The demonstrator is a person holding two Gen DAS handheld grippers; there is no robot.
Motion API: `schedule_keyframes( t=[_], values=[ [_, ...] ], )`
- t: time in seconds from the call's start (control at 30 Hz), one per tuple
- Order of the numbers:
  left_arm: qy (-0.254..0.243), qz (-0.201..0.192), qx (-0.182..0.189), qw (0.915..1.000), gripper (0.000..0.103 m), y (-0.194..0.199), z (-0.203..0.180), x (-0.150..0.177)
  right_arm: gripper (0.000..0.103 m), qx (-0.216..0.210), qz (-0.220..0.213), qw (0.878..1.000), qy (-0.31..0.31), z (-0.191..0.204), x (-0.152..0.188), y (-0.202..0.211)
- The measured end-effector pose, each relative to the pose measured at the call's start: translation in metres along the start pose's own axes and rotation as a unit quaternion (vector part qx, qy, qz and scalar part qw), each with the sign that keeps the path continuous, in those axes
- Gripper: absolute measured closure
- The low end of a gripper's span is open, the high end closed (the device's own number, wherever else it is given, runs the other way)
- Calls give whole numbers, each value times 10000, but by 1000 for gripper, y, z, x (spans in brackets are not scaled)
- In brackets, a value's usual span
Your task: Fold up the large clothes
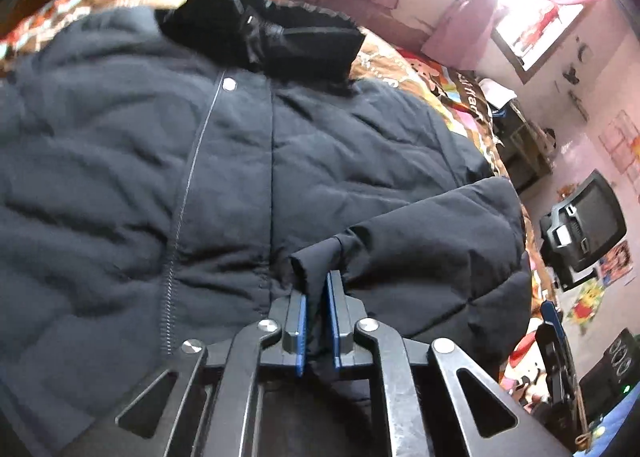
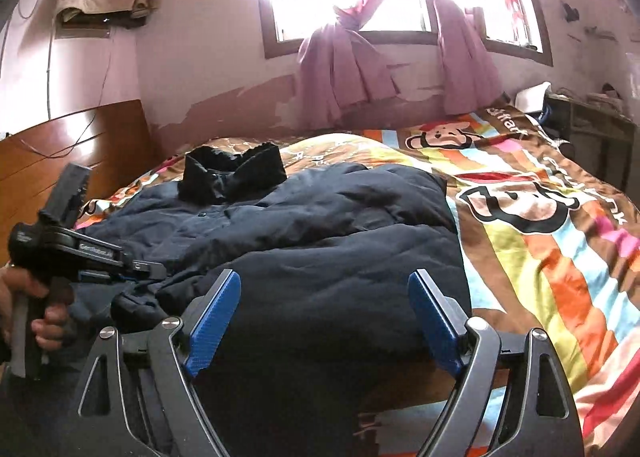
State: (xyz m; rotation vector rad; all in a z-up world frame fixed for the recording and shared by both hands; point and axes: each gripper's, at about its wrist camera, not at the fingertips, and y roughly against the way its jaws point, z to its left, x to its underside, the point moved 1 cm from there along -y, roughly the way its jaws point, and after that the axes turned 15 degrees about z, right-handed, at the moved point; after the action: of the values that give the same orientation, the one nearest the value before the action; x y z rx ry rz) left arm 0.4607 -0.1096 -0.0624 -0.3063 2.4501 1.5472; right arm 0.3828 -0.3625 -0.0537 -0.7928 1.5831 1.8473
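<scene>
A large dark navy padded jacket (image 1: 168, 161) with a black fur collar (image 1: 256, 25) lies front-up on the bed; it also shows in the right wrist view (image 2: 320, 233). My left gripper (image 1: 318, 289) is shut on the cuff of the jacket's sleeve (image 1: 432, 241), which is folded across the jacket's body. In the right wrist view the left gripper (image 2: 152, 271) is at the left, held by a hand. My right gripper (image 2: 324, 289) is open and empty, above the jacket's lower part near the bed's front edge.
The jacket lies on a colourful striped cartoon bedspread (image 2: 540, 241). A wooden headboard (image 2: 60, 153) is at the left. Pink curtains (image 2: 344, 73) and a bright window stand behind the bed. An office chair (image 1: 580, 225) and shelves (image 2: 592, 137) stand to the right of the bed.
</scene>
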Motion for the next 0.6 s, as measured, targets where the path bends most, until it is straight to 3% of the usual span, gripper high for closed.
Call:
schedule_keyframes(
  t=[0.13, 0.3, 0.43, 0.6],
  values=[
    [-429, -413, -670, 9960, 99, 41, -22, 6, 21, 61, -34, 10000, -11, 7, 0, 13],
    [-686, -1018, -1091, 9864, 99, 112, -30, 13, 17, 131, -40, 9999, -50, 31, 13, 50],
    [-891, -1196, -1270, 9806, 99, 159, -17, 14, 11, 383, -159, 9987, 300, 64, 22, 63],
    [-755, -1145, -1347, 9813, 99, 174, 31, 19, 11, 659, -34, 9945, 818, 103, 14, 47]
  ],
)
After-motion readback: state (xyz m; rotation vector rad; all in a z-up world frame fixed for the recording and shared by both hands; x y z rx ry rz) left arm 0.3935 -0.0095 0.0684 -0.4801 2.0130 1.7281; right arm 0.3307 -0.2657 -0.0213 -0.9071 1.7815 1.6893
